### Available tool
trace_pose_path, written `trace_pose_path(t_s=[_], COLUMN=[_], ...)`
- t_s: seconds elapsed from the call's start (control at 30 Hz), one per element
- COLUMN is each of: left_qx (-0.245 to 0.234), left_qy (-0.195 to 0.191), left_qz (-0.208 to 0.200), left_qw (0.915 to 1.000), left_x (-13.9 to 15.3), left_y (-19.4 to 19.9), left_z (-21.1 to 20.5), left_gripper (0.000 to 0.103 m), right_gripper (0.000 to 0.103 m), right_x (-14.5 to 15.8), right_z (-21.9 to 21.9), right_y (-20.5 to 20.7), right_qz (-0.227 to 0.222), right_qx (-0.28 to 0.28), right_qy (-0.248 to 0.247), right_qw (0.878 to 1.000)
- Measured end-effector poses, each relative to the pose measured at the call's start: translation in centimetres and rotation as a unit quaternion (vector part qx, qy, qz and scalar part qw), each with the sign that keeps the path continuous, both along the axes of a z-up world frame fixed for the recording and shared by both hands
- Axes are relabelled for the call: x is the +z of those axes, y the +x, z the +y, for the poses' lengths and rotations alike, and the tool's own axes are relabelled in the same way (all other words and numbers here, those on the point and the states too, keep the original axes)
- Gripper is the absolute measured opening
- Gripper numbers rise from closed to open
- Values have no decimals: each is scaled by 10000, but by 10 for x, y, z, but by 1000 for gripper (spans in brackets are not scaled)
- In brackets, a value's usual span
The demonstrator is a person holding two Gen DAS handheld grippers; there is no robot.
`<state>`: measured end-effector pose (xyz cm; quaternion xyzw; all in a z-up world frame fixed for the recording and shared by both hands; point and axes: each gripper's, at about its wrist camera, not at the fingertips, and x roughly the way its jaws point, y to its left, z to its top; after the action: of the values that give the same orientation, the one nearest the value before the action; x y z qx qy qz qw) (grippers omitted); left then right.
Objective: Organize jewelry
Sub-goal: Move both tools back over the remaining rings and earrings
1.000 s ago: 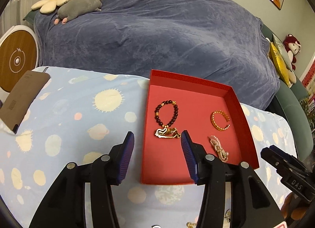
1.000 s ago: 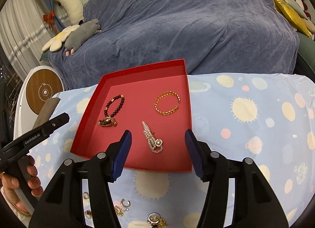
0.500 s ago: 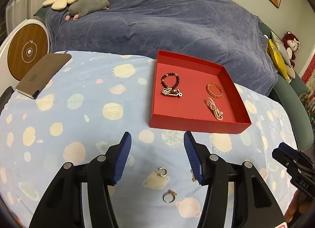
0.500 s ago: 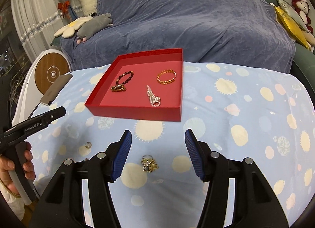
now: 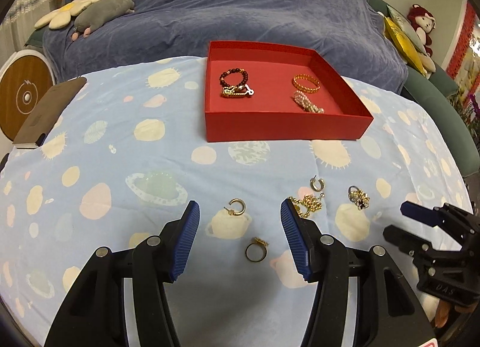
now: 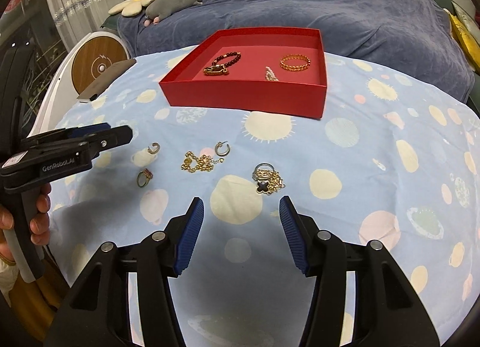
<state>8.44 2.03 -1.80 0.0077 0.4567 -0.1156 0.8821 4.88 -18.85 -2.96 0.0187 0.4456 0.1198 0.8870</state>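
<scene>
Our left claw (image 5: pixel 240 218) is apart and our right claw (image 6: pixel 241 209) is closing, both empty. Near the desk's front edge, the light, slippery gold ring (image 5: pixel 256 250) wants gripping across its band.

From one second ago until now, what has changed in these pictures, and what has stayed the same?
Both grippers have pulled back from above the red box toward the loose jewelry on the cloth. The left gripper now frames a hoop earring and a ring; the right gripper, jaws closing slightly, points at a clover pendant cluster. Neither holds anything. The box and its three pieces lie as before.
</scene>
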Motion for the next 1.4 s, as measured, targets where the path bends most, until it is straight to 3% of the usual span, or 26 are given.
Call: trace_pose_path(t_s=[0.2,0.5,0.73,1.07,1.4], left_qx=[7,-25,-71,-534,-480], left_qy=[-6,-53,-118,46,53], left_qz=[188,225,317,439,495], left_qw=[9998,9997,9994,9976,9976], left_x=[-13,-13,-18,-36,-41], left_y=[-2,-3,-5,-24,-19], left_z=[11,14,16,0,-3], left_gripper=[54,55,57,57,57], right_gripper=[46,46,37,37,37], right_x=[-11,-22,-22,-26,-31], right_z=[-9,9,19,37,53], right_y=[12,31,30,26,43], right_qz=[122,130,211,328,326], right_qx=[-201,-14,113,373,386], right_qy=[109,-46,102,141,60], right_qw=[9997,9999,9997,9987,9987])
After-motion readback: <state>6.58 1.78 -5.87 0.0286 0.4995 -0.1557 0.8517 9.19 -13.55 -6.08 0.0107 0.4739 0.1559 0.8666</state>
